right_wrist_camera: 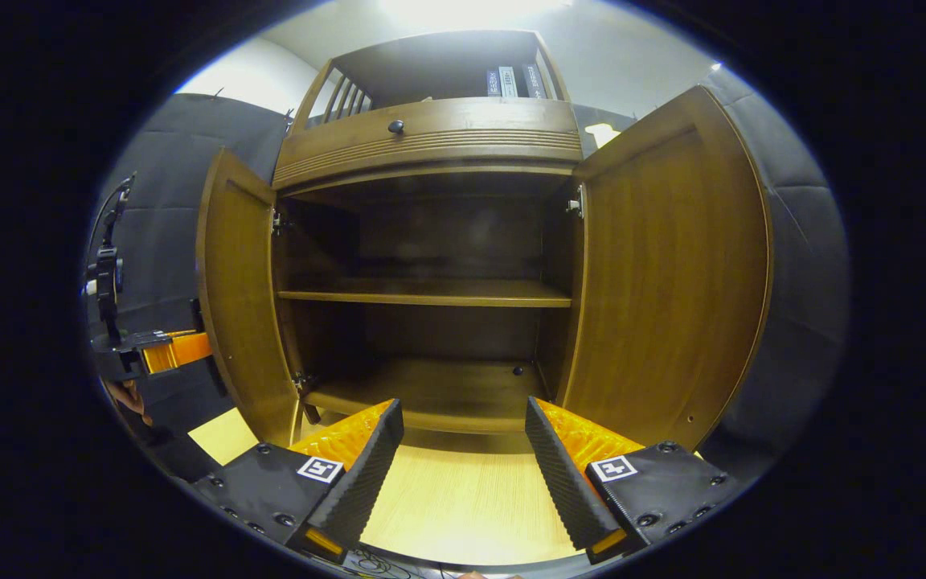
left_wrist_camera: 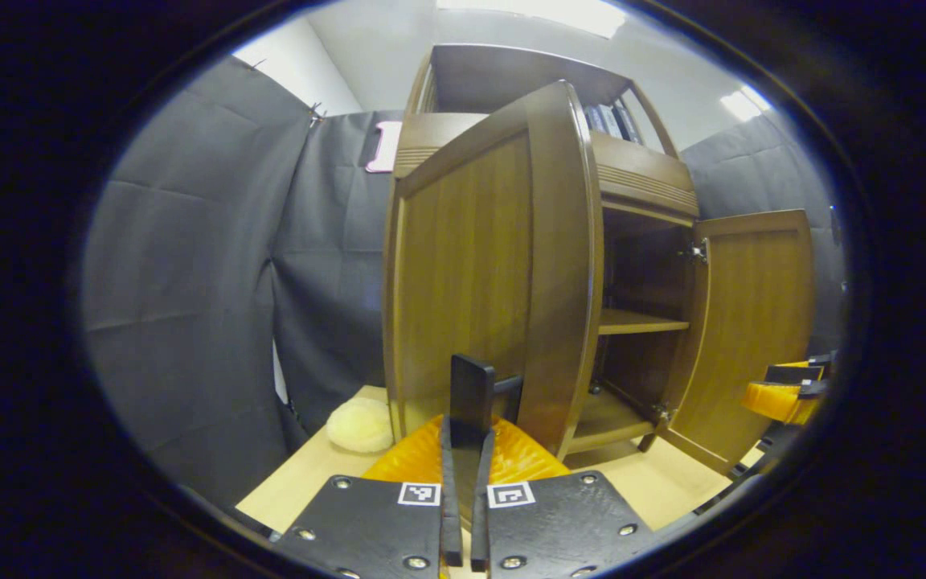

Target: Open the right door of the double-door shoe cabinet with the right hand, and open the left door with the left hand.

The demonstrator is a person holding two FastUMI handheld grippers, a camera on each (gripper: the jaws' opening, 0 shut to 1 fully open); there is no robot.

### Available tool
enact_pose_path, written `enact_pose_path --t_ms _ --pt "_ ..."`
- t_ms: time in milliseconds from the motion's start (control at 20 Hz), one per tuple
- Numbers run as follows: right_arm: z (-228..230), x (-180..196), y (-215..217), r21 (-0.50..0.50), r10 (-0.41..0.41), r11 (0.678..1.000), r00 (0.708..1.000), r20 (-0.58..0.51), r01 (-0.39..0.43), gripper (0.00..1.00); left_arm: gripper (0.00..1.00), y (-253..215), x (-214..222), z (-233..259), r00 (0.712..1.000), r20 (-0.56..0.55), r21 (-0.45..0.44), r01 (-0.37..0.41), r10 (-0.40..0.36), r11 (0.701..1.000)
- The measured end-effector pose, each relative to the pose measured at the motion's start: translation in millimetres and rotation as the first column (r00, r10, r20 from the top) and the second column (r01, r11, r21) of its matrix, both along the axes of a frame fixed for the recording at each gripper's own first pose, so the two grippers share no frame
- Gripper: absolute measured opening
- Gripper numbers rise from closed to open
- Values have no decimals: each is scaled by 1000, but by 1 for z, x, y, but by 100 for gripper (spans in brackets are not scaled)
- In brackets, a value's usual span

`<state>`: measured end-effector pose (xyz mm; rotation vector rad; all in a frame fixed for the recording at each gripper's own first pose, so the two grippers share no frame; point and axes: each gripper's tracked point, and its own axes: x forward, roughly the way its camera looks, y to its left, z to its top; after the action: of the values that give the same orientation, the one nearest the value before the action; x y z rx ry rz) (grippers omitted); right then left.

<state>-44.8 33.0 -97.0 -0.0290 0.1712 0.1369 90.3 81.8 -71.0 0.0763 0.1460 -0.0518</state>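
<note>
The brown wooden shoe cabinet point(right_wrist_camera: 431, 141) stands with both doors swung wide. Inside, a bare shelf point(right_wrist_camera: 423, 291) and the cabinet floor show. In the left gripper view the left door point(left_wrist_camera: 463, 257) turns its edge toward me, and my left gripper point(left_wrist_camera: 468, 430) is shut on that door's dark handle point(left_wrist_camera: 471, 386). The right door point(left_wrist_camera: 752, 322) hangs open farther right, with the right gripper point(left_wrist_camera: 784, 398) beside it. In the right gripper view my right gripper point(right_wrist_camera: 463, 410) is open and holds nothing, facing the cabinet's inside between the left door point(right_wrist_camera: 238, 297) and the right door point(right_wrist_camera: 672, 281). The left gripper point(right_wrist_camera: 157, 350) is behind the left door.
The cabinet stands on a light wooden tabletop point(right_wrist_camera: 455, 498). A pale fuzzy object point(left_wrist_camera: 360, 425) lies left of the cabinet's base. A drawer with a dark knob point(right_wrist_camera: 395, 126) and an upper shelf with books point(right_wrist_camera: 511, 80) top the cabinet. Grey cloth walls point(left_wrist_camera: 190, 281) close in.
</note>
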Motion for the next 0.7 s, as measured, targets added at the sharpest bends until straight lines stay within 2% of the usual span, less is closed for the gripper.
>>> enact_pose_path --t_ms 150,300,450,500,600,650,700 --pt "1 1 2 5 0 1000 1000 0 0 93 7 32 -10 7 999 22 1 -41 41 999" --pt "3 2 7 -4 13 1000 1000 5 -13 93 7 65 -15 12 998 33 -10 -44 44 999" --pt "5 3 12 -20 30 999 1000 6 -30 93 5 102 -15 18 998 59 13 -16 15 1000" --pt "6 4 12 -24 33 999 999 7 -33 96 7 116 -14 20 998 66 -4 -3 3 1000" --pt "9 5 12 -31 35 999 999 11 -35 96 5 138 -18 22 997 74 -44 32 -29 999" --pt "11 5 12 -34 35 999 999 12 -35 93 5 148 -17 21 996 72 -50 48 -44 998" --pt "11 6 11 -38 34 999 999 13 -33 96 5 153 -17 20 996 70 -49 65 -62 997"
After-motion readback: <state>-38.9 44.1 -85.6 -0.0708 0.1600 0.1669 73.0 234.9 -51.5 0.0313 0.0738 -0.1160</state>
